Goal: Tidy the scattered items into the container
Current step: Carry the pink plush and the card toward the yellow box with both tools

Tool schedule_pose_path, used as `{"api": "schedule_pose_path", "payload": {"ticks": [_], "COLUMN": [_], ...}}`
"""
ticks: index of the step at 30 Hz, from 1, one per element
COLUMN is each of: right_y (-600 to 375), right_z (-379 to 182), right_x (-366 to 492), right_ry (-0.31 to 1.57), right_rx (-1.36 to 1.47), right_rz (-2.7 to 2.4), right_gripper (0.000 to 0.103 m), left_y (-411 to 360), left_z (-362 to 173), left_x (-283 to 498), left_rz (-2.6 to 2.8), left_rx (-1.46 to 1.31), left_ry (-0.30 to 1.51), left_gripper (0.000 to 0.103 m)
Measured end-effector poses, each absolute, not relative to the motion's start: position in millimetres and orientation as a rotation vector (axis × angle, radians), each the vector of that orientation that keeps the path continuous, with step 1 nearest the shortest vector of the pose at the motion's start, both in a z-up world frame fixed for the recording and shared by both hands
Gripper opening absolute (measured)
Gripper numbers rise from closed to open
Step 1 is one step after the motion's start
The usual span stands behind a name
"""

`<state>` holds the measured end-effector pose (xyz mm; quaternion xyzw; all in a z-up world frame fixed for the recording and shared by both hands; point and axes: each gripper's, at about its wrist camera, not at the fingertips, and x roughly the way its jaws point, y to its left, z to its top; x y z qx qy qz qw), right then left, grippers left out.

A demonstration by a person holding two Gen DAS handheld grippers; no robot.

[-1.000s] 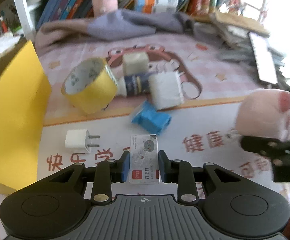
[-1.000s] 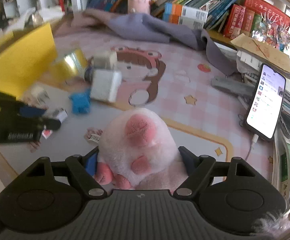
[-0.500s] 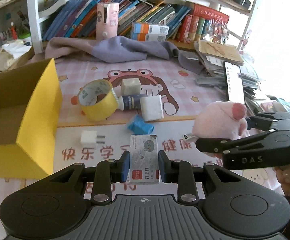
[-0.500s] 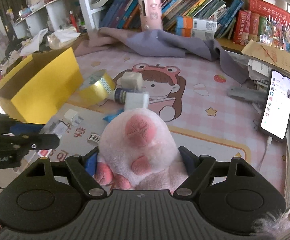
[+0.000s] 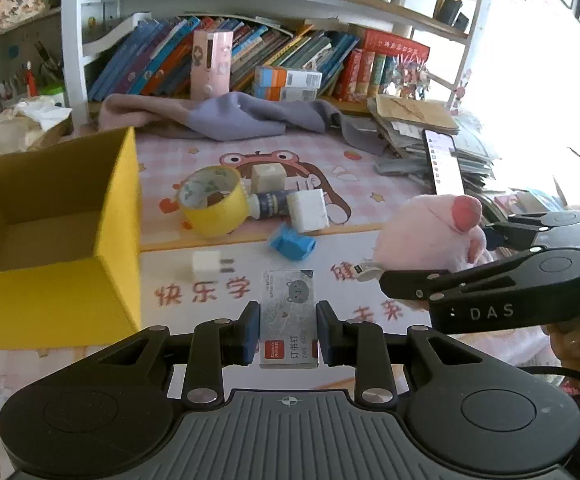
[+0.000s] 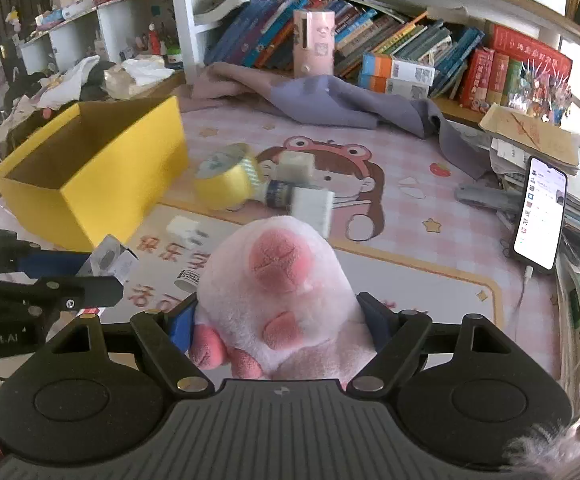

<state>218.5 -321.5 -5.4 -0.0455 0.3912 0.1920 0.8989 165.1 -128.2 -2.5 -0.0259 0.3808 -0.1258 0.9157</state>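
My left gripper (image 5: 288, 330) is shut on a small staple box (image 5: 288, 312) with a cat picture, held above the mat. My right gripper (image 6: 280, 320) is shut on a pink plush toy (image 6: 278, 288), which also shows at the right of the left wrist view (image 5: 429, 236). The open yellow box (image 5: 70, 264) stands at the left, its inside bare (image 6: 90, 168). Scattered on the mat lie a yellow tape roll (image 5: 214, 200), a white plug (image 5: 208, 265), a blue piece (image 5: 291, 245), a small bottle (image 5: 270, 204) and two white blocks (image 5: 307, 210).
A grey cloth (image 5: 242, 116) lies at the back of the mat, before a shelf of books (image 5: 290, 56). A phone (image 6: 539, 212) rests on stacked papers at the right. Clutter fills the shelves (image 6: 90, 76) at the far left.
Both grippers have risen and drawn back from the mat with their loads. The views widened from a blurred close-up, so the yellow box and bookshelf now show fully.
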Motion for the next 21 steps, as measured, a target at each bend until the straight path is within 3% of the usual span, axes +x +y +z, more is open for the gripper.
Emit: {"api": "schedule_pose_path", "payload": {"ticks": [21], "right_y": [-186.0], "right_z": [4.3], "right_x": [90.8], "right_ry": [0.782], "right_rx": [-0.083], "right_rz": [0.418], "right_gripper": [0.079], "left_y": [-2.0], "left_z": [4.1], "left_x": [55.2], "left_rz": [-0.254], "left_rx": [-0.06], "left_ry": [0.743], "left_gripper": [0.028]}}
